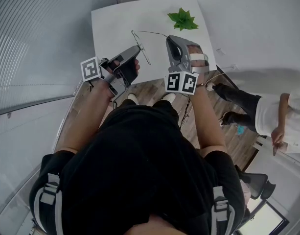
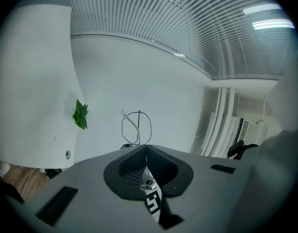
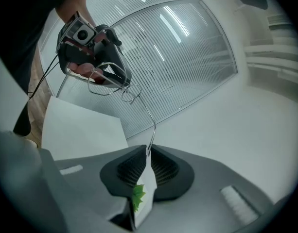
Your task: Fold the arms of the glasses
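The left tongs (image 2: 146, 148) are clenched on the frame of the glasses (image 2: 138, 128). The right tongs (image 3: 149, 150) grasp 1 arm tip. The glasses hang between both tongs, above the tabletop (image 1: 110, 23).

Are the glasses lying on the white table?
No, the right gripper view shows the glasses held in mid-air, left gripper on the frame, right gripper pinching an arm tip.

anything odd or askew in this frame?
Nothing looks spilled or broken. The glasses are off the table, held in the air by both grippers. The left gripper pinches the frame, and the right gripper pinches the tip of one arm, which stands unfolded. A green sprig lies near the table's far corner.
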